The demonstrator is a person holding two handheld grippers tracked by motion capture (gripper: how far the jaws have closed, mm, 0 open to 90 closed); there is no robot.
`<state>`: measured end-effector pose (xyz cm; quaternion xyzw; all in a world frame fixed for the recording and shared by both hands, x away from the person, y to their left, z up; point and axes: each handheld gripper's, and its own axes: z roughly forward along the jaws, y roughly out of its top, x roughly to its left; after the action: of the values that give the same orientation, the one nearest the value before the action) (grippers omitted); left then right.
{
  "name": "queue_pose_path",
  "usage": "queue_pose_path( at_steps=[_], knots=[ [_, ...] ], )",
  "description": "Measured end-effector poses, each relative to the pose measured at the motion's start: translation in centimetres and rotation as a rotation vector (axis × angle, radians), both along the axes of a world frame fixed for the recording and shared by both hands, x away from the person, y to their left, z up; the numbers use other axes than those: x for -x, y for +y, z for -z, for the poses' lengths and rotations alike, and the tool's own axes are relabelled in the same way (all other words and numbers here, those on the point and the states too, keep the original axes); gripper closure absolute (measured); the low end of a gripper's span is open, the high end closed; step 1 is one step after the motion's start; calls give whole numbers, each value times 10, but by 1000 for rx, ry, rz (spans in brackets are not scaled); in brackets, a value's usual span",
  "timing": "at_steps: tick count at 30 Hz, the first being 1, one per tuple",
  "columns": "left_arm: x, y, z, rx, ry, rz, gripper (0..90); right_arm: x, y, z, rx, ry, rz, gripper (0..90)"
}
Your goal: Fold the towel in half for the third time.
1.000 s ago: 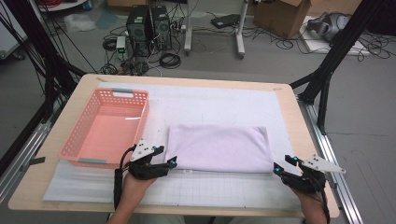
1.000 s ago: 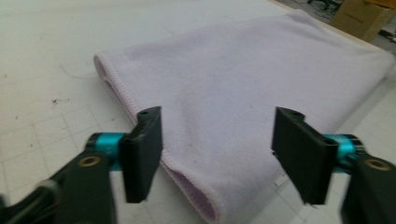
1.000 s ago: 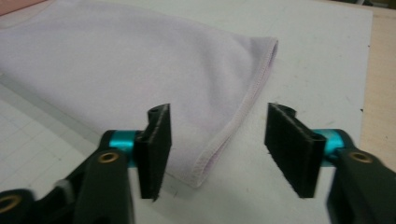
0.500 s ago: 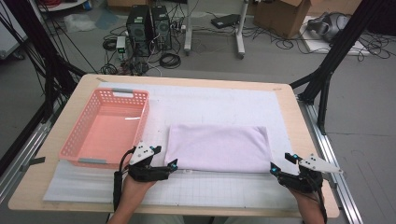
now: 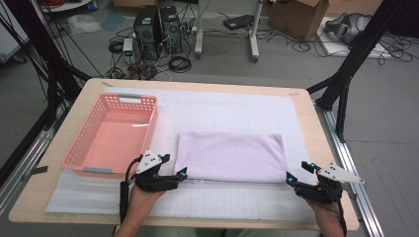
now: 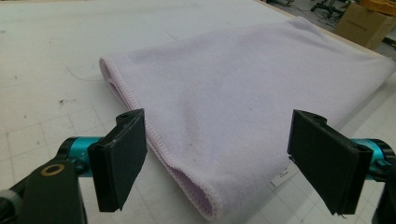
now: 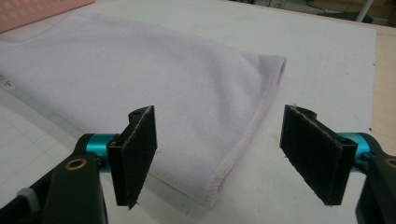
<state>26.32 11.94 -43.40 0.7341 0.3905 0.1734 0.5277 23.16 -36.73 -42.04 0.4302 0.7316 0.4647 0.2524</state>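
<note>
A folded lilac towel (image 5: 232, 155) lies flat on the white mat, its long side across the table. My left gripper (image 5: 181, 174) sits at the towel's near left corner (image 6: 243, 93). Its jaws have just been opening and now stand wide on either side of that corner, with the pads clear of the cloth. My right gripper (image 5: 299, 173) is at the near right corner (image 7: 140, 79). Its jaws have also just been opening, and the corner lies loose between them. In each gripper view (image 6: 224, 158) (image 7: 229, 154) the black pads touch nothing.
A pink plastic basket (image 5: 152, 129) stands on the mat, left of the towel and just beyond my left hand. The white gridded mat (image 5: 232, 108) covers most of the wooden table (image 5: 307, 113). Computers, cables and boxes lie on the floor beyond the table.
The jaws of both grippers stand wider apart than before, and the towel's near corners rest on the mat. Neither hand has shifted.
</note>
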Motion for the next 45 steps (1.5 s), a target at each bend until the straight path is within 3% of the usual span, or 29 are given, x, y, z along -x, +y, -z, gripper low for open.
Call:
queue_pose_path(
  at_steps=[10, 20, 29, 34, 36, 45],
  knots=[
    [-3, 0, 2, -17, 20, -32, 242, 1, 0, 1, 3, 0, -4, 264],
    [-11, -8, 5, -83, 49, -58, 235, 4, 3, 0, 11, 7, -21, 264],
    [-20, -8, 13, -122, 145, -104, 252, 2, 4, 1, 11, 10, -28, 264],
    [-21, -8, 16, -151, 185, -90, 304, 2, 5, 1, 10, 13, -33, 264],
    [-20, -9, 17, -173, 182, -82, 331, 1, 6, 1, 10, 15, -40, 264],
    [-13, -13, 17, -198, 169, -63, 464, -12, 22, -1, 7, 23, -68, 264]
  ],
)
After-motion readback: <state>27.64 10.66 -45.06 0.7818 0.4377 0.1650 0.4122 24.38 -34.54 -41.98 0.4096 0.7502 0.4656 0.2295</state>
